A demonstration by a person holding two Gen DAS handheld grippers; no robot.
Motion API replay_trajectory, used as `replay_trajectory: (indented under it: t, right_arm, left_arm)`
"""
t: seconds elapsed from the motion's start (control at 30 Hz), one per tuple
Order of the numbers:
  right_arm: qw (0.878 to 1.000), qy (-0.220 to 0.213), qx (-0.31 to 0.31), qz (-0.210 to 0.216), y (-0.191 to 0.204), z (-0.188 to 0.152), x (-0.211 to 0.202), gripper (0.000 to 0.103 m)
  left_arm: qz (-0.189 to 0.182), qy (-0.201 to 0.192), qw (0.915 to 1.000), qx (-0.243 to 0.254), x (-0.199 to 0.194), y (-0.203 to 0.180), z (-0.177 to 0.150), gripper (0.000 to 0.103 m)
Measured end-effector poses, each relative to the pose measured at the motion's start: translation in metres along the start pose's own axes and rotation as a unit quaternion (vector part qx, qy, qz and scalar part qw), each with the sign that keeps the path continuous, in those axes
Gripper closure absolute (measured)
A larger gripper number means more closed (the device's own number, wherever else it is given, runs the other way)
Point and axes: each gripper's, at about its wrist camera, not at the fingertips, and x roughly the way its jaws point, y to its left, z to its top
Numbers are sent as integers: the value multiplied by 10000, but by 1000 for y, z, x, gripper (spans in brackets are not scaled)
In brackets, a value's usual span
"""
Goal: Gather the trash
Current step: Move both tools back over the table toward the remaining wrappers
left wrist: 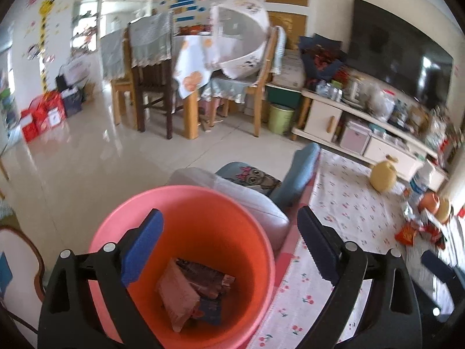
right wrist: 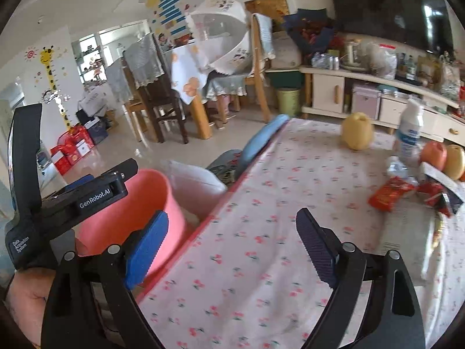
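- The trash: crumpled wrappers (left wrist: 193,292), pinkish and dark brown, lie at the bottom of a pink bucket (left wrist: 116,224) just beside the bench's left edge.
- More trash, a red snack packet (right wrist: 388,193) among other litter, lies near the right edge of the bench (right wrist: 261,232), which wears a cherry-print cloth.
- The left hand-held gripper (left wrist: 229,244) hangs over the bucket, jaws wide and empty.
- The right hand-held gripper (right wrist: 232,238) points over the cloth, jaws wide, holding nothing.
- The left unit's body reads "GenRobot.AI" and "Data Acquisition System".
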Motion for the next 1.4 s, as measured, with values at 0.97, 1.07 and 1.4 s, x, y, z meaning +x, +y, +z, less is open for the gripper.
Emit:
replay_trajectory:
  t: [0.97, 1.07, 1.4]
  right_arm:
    - [9893, -363, 506, -1316, -136, -44, -82, 12]
    - [9877, -403, 483, -1432, -145, -48, -87, 12]
    - [9826, -482, 571, -1703, -184, -55, -98, 12]
  left_arm:
    - [-680, 16, 9831, 1700, -19, -156, -41, 7]
    - [-795, 38, 9801, 1817, -20, -172, -47, 7]
    - [-1134, 237, 9736, 1967, -20, -213, -59, 7]
